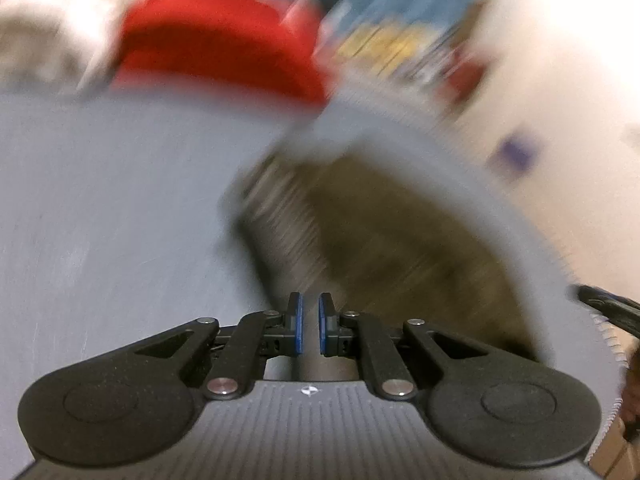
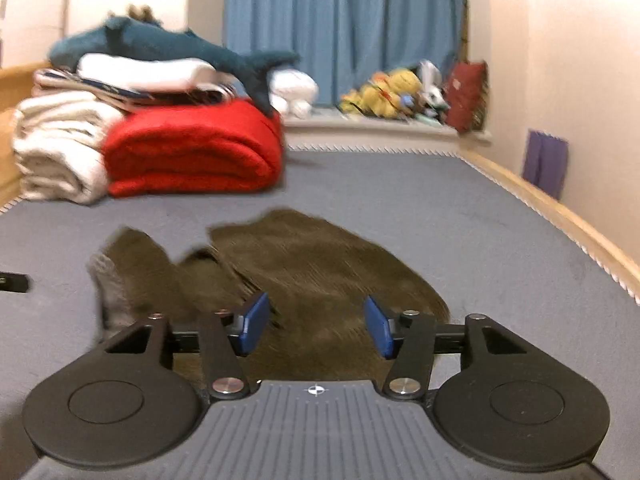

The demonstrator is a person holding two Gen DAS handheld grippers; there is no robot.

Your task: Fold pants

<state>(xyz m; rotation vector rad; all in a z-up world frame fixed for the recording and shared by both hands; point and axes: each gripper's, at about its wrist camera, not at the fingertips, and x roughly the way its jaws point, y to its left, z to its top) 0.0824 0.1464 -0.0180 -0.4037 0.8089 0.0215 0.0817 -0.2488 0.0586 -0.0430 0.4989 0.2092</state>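
**Two grippers over brown pants on grey bed**

Two views, the left one heavily motion-blurred. Nearest in the right wrist view: right gripper [image 2: 316, 328], blue pads [image 2: 252, 322] spread wide, nothing between them. Just beyond and partly under it lie the pants [image 2: 304, 272] — dark olive-brown ribbed fabric, rumpled, flat on the grey mattress [image 2: 460, 216]. A paler inside-out patch shows at the fabric's left edge; cannot tell which part of the garment it is. At the far left edge of that view a small black piece sits over the bed, too cropped to identify.

Left gripper [image 1: 311, 326]: pads [image 1: 296, 322] nearly together, a narrow gap left, with only grey surface visible in the gap. Pants [image 1: 380, 240] lie ahead and to its right, smeared by blur; contact cannot be judged. A black gripper part pokes in at the right edge.

Further back on the bed: a folded red blanket [image 2: 192, 152], with a cream blanket [image 2: 56, 148] touching its left side. Stacked on top are folded linens and a white towel [image 2: 140, 68], then a blue shark plush [image 2: 160, 44] on the top. Beyond the bed's far edge, a windowsill holds a yellow plush toy [image 2: 384, 92] and a red cushion [image 2: 466, 92], with a blue curtain [image 2: 344, 20] behind. A purple item [image 2: 546, 160] hangs on the right wall.
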